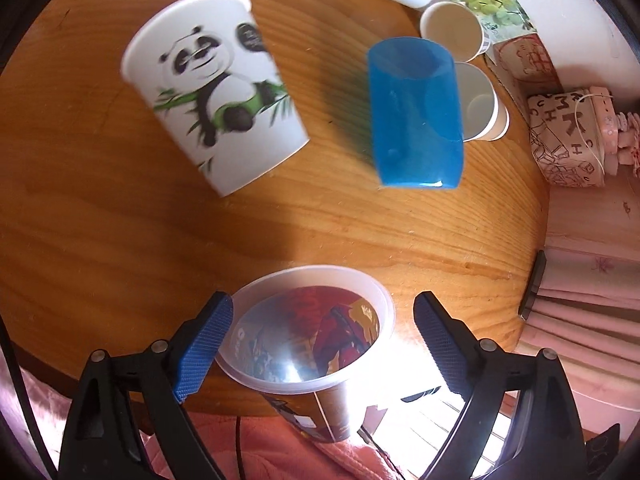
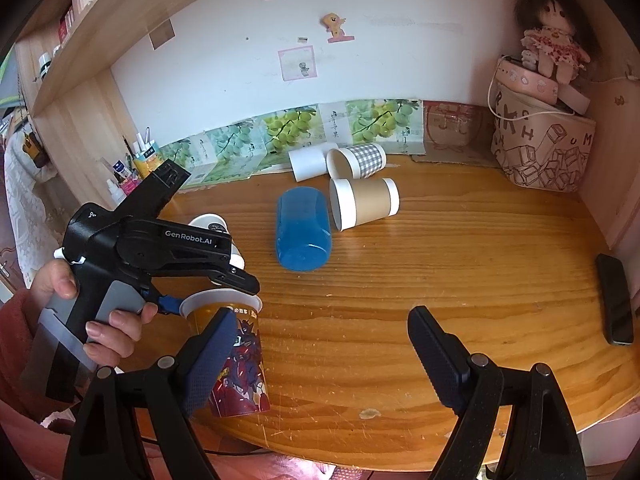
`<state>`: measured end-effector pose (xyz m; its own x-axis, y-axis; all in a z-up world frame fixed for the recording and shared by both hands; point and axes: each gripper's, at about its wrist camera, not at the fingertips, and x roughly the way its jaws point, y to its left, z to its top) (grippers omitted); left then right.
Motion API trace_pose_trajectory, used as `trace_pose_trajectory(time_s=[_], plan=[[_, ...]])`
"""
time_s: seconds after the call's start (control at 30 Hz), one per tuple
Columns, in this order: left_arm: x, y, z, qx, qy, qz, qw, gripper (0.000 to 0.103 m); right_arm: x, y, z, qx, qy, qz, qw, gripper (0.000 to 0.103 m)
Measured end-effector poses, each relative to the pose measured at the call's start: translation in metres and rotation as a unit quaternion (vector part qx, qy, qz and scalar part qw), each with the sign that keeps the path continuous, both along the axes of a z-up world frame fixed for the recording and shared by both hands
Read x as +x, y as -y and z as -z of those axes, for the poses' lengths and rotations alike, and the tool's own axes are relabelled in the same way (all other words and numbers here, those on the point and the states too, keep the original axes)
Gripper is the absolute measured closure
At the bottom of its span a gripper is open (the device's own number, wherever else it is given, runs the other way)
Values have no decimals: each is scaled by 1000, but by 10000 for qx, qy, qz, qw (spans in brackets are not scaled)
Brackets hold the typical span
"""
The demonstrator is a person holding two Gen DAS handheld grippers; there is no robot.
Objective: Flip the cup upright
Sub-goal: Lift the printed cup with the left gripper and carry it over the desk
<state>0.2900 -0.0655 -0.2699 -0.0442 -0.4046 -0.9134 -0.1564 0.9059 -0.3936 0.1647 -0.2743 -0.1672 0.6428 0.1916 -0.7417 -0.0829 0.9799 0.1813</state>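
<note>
Wooden tabletop (image 2: 460, 280) in an alcove: white wall behind, pink side wall at right. Printed cup (image 2: 236, 356) upright near the front edge, between the spread fingers of the left claw (image 1: 320, 344). Right claw (image 2: 320, 356) spread, holding nothing. Blue cup (image 2: 304, 234) and paper cups lie toppled mid-table; phone (image 2: 616, 300) by right edge. Bare wood front-right.

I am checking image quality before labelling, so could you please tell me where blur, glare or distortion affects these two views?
Left wrist view: the panda cup and blue cup are motion-blurred, and glare blows out the area beside the printed cup. Right wrist view: sharp and evenly lit, but fisheye bends the table edge and shelf.
</note>
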Motion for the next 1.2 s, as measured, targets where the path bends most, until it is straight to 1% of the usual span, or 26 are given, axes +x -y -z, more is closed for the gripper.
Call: trace_pose_trajectory(time_s=[0.07,0.27,0.47,0.6,0.7,0.83,0.93,1.0,1.2], plan=[[-4,-3,0,-11,-57,-64,10000,10,-1,-1,-1,-19,13,-38,10000,16],[-15,-16,0,-261,-165,-463,9985,9,-5,-4,-1,-80,26,-182,9998,16],[-22,-32,-11,-265,2,-703,9972,9,-8,-12,-4,-190,83,-412,9989,16],[-28,-42,-15,-203,-9,-799,9966,9,-10,-19,-6,-269,160,-582,9978,16],[-36,-51,-17,-173,-8,-1019,9946,9,-13,-24,-8,-309,245,-699,9968,16],[-49,-65,-17,-336,-55,-1282,9912,9,-17,-29,-11,-318,355,-824,9955,16],[-55,-67,-16,-525,-117,-1435,9882,7,-19,-32,-11,-395,404,-899,9944,16],[-59,-69,-15,-580,-147,-1530,9864,7,-21,-34,-12,-411,436,-945,9937,16],[-73,-65,-9,-702,-232,-1585,9846,7,-32,-39,-14,-598,513,-1071,9911,16]])
